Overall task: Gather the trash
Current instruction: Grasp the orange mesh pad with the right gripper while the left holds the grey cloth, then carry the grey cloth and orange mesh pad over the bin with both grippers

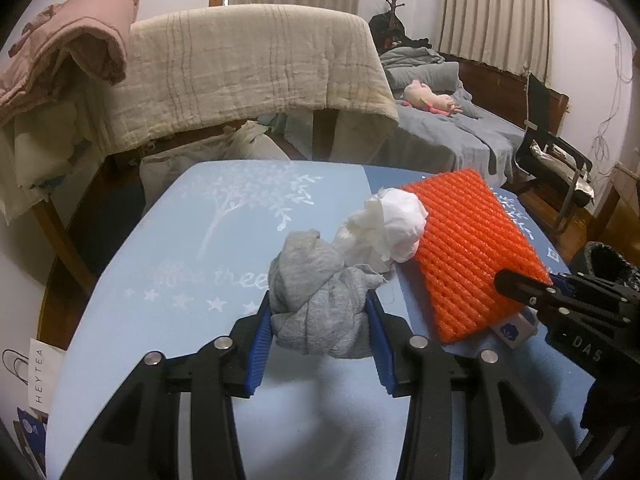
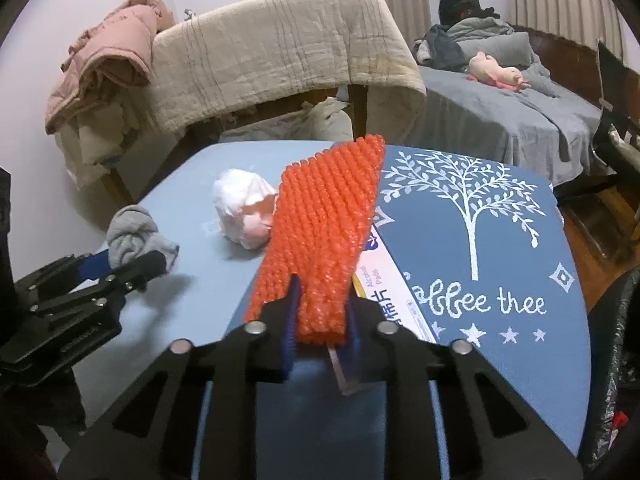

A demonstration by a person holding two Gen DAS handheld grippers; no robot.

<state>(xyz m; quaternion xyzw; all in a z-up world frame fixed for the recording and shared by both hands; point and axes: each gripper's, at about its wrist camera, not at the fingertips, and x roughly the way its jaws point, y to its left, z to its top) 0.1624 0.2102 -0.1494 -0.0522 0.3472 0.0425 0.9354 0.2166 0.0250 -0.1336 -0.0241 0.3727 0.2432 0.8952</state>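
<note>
My left gripper [image 1: 318, 312] is shut on a crumpled grey cloth [image 1: 320, 300] on the blue table [image 1: 180, 280]; it also shows in the right wrist view [image 2: 136, 240]. A white crumpled tissue ball [image 1: 390, 220] lies just beyond it, also in the right wrist view [image 2: 244, 212]. My right gripper [image 2: 322, 312] is shut on the near end of an orange foam net sleeve [image 2: 324, 232], lifted and tilted over the table. The sleeve shows in the left wrist view [image 1: 472, 252] with my right gripper [image 1: 520, 286] at its near corner.
A white box with blue print [image 2: 384, 276] lies under the orange sleeve. A black-lined bin [image 1: 612, 260] stands at the table's right. A chair draped with a beige blanket [image 1: 248, 72] is behind the table, a bed [image 1: 460, 120] beyond. A HEYTEA bag [image 1: 40, 372] sits left.
</note>
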